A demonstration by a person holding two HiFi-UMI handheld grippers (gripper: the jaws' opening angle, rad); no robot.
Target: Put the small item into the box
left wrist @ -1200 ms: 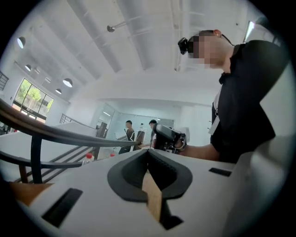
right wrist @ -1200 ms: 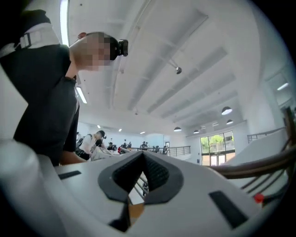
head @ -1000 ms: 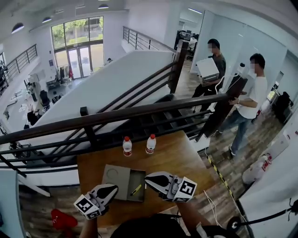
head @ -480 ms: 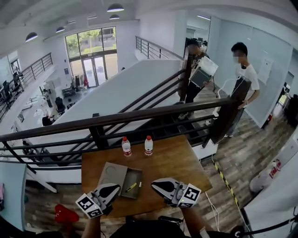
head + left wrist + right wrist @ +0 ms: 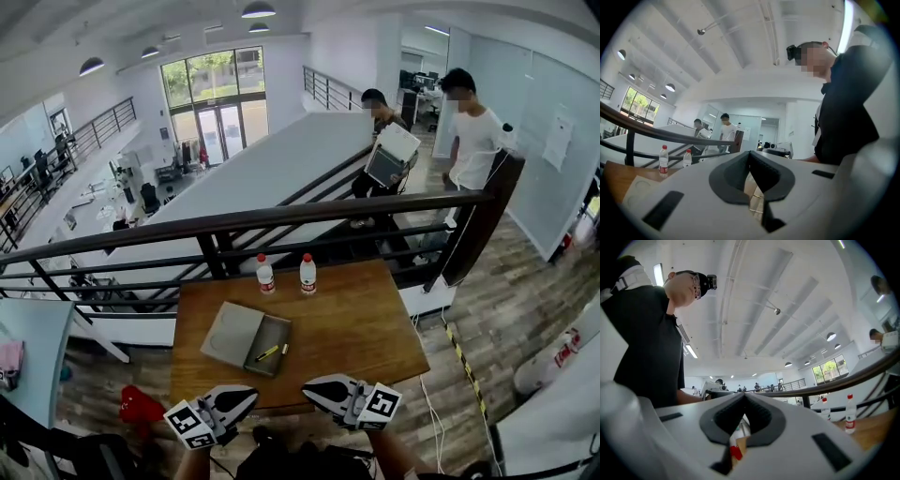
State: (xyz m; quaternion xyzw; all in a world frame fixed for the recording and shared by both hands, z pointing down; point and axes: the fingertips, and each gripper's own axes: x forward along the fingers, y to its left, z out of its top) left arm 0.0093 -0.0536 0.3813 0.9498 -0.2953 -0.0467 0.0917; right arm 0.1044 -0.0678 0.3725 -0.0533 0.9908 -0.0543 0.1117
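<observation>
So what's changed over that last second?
The left gripper and right gripper drew back from the box to the near edge of the table, jaws together and empty. The yellow item stays in the box; the bottles haven't moved.

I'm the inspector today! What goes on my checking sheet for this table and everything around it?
Surface: wooden table, bare wood on its right half.
Job's things: grey box open, lid lying to its left; yellow small item lies inside.
Clutter: two bottles, red caps, upright at the far edge.
Grippers: left gripper and right gripper at the near edge, both shut, holding nothing.
Cables: thin white cable on the floor, right of the table.
Surroundings: dark railing; two people beyond it; red thing on the floor.
</observation>
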